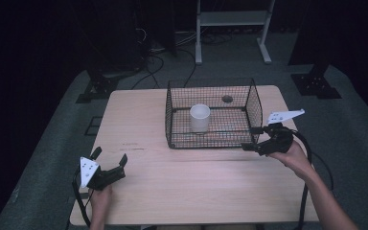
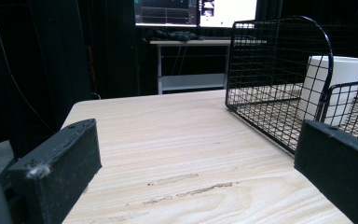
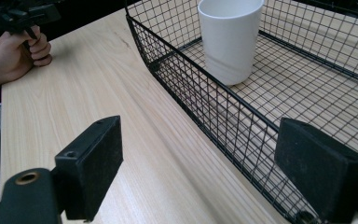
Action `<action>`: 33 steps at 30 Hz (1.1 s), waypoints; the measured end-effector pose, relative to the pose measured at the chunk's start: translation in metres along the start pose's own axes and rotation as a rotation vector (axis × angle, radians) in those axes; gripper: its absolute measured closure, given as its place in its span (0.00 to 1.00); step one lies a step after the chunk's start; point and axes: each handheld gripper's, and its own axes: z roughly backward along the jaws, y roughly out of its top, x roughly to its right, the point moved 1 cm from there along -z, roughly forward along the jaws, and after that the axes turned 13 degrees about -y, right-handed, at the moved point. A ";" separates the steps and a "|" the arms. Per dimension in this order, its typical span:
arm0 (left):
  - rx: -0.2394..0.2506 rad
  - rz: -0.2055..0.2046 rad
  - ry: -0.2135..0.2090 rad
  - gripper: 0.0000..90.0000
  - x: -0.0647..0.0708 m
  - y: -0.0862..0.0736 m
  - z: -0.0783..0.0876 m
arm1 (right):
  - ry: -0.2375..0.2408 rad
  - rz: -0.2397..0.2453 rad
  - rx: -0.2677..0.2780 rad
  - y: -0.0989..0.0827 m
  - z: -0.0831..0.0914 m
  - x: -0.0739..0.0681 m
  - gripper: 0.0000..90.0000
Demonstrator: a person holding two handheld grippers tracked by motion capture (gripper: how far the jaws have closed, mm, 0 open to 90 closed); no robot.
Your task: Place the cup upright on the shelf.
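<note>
Right tool (image 1: 253,139) at the middle right of the high view has its jaws wide, straddling the wire basket (image 1: 211,143) front wall, not clamped. White cup (image 1: 200,117) stands upright inside, centre frame. Left tool (image 1: 110,160) sits lower left on the desk (image 1: 182,187), jaws wide around nothing.

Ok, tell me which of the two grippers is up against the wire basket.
The right gripper: its open jaws straddle the wire basket at the near right corner. The left gripper sits apart, open over bare table.
</note>
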 end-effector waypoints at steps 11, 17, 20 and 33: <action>-0.002 -0.002 0.000 0.00 0.000 0.000 0.000 | -0.017 -0.018 0.008 -0.017 0.008 0.001 0.16; -0.002 -0.002 0.000 0.00 0.000 0.000 0.000 | -0.027 -0.027 0.019 -0.025 0.015 0.002 0.16; -0.001 -0.003 0.000 0.00 0.000 0.000 0.000 | -0.033 -0.035 0.027 -0.031 0.019 0.002 0.16; -0.001 -0.005 0.001 0.00 0.000 0.000 0.000 | -0.056 -0.046 0.035 -0.054 0.030 -0.003 0.16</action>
